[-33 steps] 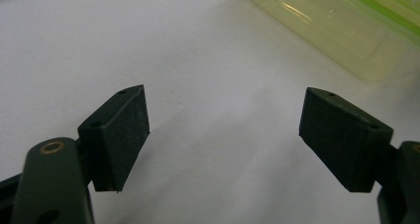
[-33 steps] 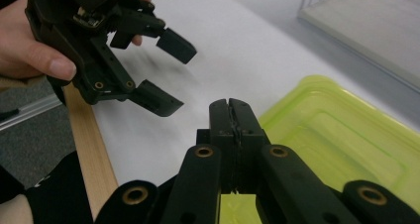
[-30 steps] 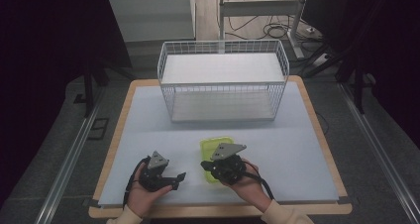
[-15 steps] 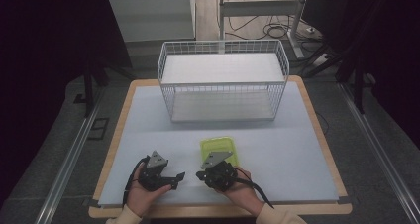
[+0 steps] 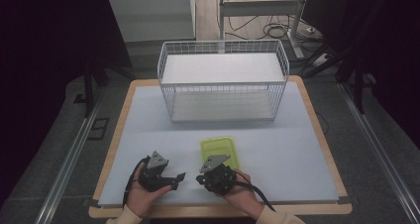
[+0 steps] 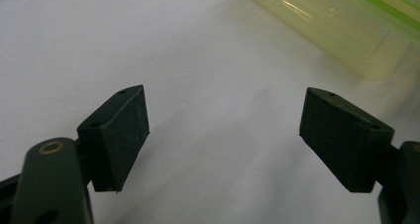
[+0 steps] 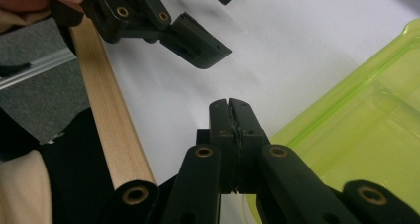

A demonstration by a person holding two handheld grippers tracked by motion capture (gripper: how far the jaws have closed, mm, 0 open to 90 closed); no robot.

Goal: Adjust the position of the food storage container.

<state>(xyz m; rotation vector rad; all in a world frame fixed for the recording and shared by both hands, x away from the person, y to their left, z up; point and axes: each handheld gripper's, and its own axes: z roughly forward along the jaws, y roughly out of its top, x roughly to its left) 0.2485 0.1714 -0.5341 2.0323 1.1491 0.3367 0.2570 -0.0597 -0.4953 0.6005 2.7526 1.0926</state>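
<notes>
A translucent lime-green container (image 5: 218, 151) lies flat on the white table top near the front centre. My right gripper (image 5: 200, 179) rests low just in front of the container's near left corner, pointing left. In the right gripper view its jaws (image 7: 232, 108) are pressed together with nothing between them, and the green container (image 7: 369, 135) lies to their right. My left gripper (image 5: 177, 181) sits to the left, pointing right toward the other gripper. Its jaws (image 6: 223, 130) stand wide apart over bare table, with the green container (image 6: 341, 28) ahead at the upper right.
A white wire basket (image 5: 223, 80) stands at the back centre of the table, with nothing in it. The wooden front edge of the table (image 7: 106, 115) runs close behind both hands. One jaw of the left gripper (image 7: 194, 39) is close ahead of the right gripper's tips.
My right gripper has come down, toward the front edge and a little left, uncovering more of the green container. The left gripper has stayed in place.
</notes>
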